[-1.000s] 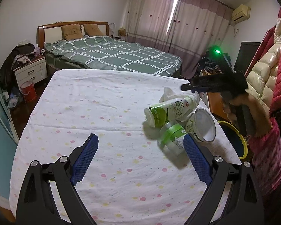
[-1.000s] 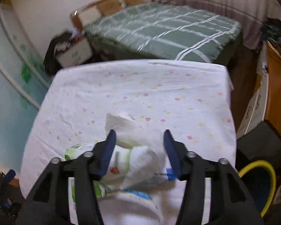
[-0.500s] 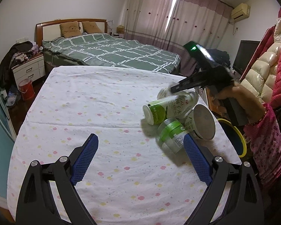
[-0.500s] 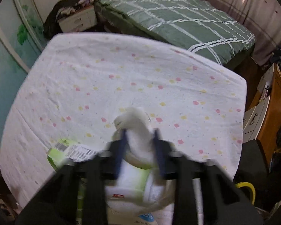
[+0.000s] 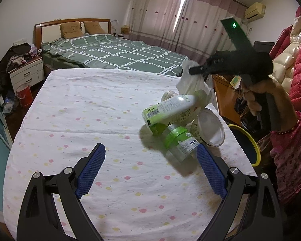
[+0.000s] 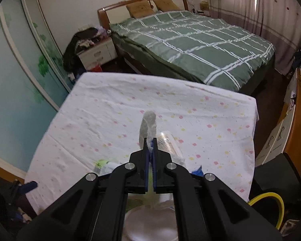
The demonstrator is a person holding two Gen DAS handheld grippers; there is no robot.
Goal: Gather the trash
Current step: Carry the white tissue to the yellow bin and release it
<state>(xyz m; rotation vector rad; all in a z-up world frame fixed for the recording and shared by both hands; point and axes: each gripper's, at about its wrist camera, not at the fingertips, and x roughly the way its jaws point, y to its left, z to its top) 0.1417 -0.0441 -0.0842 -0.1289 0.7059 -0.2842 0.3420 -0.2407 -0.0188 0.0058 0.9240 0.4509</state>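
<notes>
1. Left wrist view, left to right: left gripper [image 5: 150, 172] low over the spotted tablecloth [image 5: 90, 108], jaws wide apart, nothing between them; no contact with any trash.
2. Right of centre on the cloth: white-and-green bottle [image 5: 170, 108] lying across a green-capped jar [image 5: 178, 140]; a white tub [image 5: 210, 126] on its side touching both.
3. Further right: right gripper [image 5: 192, 71] above the pile, jaws pressed fully together on a white tissue [image 5: 192, 82]; tissue hangs clear of the cloth, lower edge near the bottle.
4. Far right, off the table edge: yellow-rimmed bin [image 5: 254, 150].
5. Right wrist view confirms: tissue [image 6: 148, 126] pinched at the pad tips, standing up past them.
6. Step in hand, judged: first item lifted, carry pending; next calls for swinging right over the bin before release; bottle, jar, tub remain.
</notes>
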